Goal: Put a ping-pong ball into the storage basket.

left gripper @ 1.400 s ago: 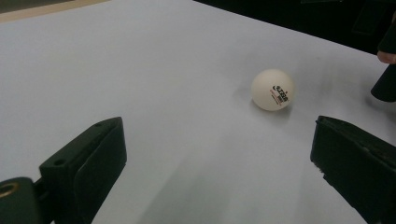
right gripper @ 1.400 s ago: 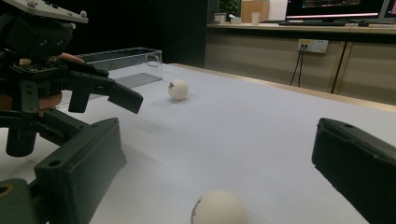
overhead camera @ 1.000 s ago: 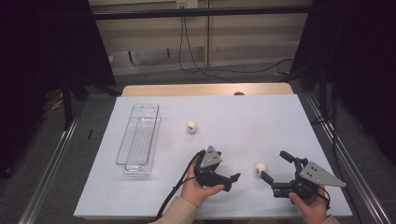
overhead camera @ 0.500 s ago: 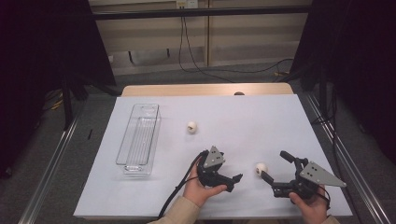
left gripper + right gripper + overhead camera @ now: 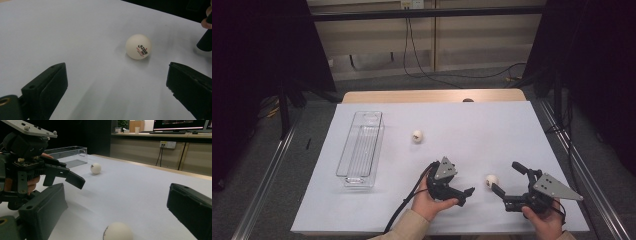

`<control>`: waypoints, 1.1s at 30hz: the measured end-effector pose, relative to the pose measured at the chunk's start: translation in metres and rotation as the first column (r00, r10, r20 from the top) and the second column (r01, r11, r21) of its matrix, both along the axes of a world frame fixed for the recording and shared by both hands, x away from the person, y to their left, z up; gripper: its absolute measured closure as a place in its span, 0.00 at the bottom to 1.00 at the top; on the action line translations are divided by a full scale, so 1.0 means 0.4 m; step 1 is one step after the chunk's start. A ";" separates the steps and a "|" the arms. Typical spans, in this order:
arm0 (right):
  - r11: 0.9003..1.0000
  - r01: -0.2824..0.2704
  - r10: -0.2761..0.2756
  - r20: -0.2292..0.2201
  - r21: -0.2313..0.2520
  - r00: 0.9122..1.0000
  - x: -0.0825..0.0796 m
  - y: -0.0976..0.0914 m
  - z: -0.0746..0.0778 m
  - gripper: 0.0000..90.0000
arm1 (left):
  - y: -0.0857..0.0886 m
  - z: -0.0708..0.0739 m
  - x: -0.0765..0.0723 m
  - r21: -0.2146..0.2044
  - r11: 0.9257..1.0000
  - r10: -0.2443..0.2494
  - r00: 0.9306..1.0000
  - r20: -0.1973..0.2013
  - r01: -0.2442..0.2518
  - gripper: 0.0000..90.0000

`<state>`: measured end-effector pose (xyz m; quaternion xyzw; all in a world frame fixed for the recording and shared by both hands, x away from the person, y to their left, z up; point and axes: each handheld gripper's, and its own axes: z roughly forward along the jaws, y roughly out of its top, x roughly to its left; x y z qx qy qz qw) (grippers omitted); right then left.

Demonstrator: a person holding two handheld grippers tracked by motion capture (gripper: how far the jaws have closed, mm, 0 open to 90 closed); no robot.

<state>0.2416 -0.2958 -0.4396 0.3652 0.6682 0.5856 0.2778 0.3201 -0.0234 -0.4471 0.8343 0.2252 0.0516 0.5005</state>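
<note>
Both tongs are released and have barely moved since a second ago: the right tongs [image 5: 507, 176] flank the near ping-pong ball [image 5: 491, 180] by the desk's [image 5: 492, 125] front edge; the left tongs [image 5: 462, 192] face it, just beside. The 2nd ball [image 5: 417, 135] lies mid-desk, near the clear tray [image 5: 360, 150].

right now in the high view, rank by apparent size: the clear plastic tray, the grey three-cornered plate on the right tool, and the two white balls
1. Clear plastic tray, plainly largest.
2. Grey three-cornered plate on the right tool.
3. The white ball between the tools and the white ball near the tray look alike; no ranking between them.
</note>
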 end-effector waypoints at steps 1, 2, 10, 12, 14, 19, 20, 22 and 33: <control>1.000 0.000 0.000 0.000 0.000 1.000 0.000 0.000 0.000 0.02 | -0.001 0.000 0.000 0.001 1.000 0.001 1.000 -0.001 -0.001 0.04; 1.000 -0.001 0.001 -0.001 -0.001 1.000 0.000 0.000 0.000 0.02 | -0.001 0.000 0.000 0.001 1.000 0.002 1.000 -0.002 -0.002 0.04; 1.000 -0.001 0.001 0.000 0.000 1.000 0.000 0.000 0.000 0.02 | -0.007 0.001 0.003 -0.003 1.000 0.001 1.000 0.001 -0.001 0.04; 1.000 -0.001 0.001 0.000 0.000 1.000 0.000 0.000 0.000 0.02 | -0.008 0.000 0.004 0.005 1.000 -0.002 1.000 0.001 0.002 0.04; 1.000 -0.001 0.001 -0.002 0.000 1.000 0.000 0.000 0.000 0.02 | -0.010 -0.001 0.005 0.005 1.000 -0.002 1.000 -0.001 0.002 0.04; 1.000 -0.001 0.001 -0.001 0.001 1.000 -0.001 0.000 0.000 0.02 | -0.016 -0.001 0.004 0.004 1.000 0.000 1.000 -0.008 0.000 0.04; 1.000 -0.001 0.001 -0.001 0.001 1.000 0.000 -0.001 0.001 0.02 | -0.017 -0.002 0.005 0.004 1.000 -0.002 1.000 -0.007 0.002 0.04; 1.000 -0.001 0.001 -0.001 0.000 1.000 0.000 -0.001 0.000 0.02 | -0.021 -0.003 0.005 0.008 1.000 -0.009 1.000 -0.008 0.009 0.04; 1.000 -0.003 0.003 -0.002 0.001 1.000 0.000 -0.001 0.000 0.02 | -0.037 -0.008 0.006 0.027 0.999 -0.021 1.000 -0.015 0.022 0.04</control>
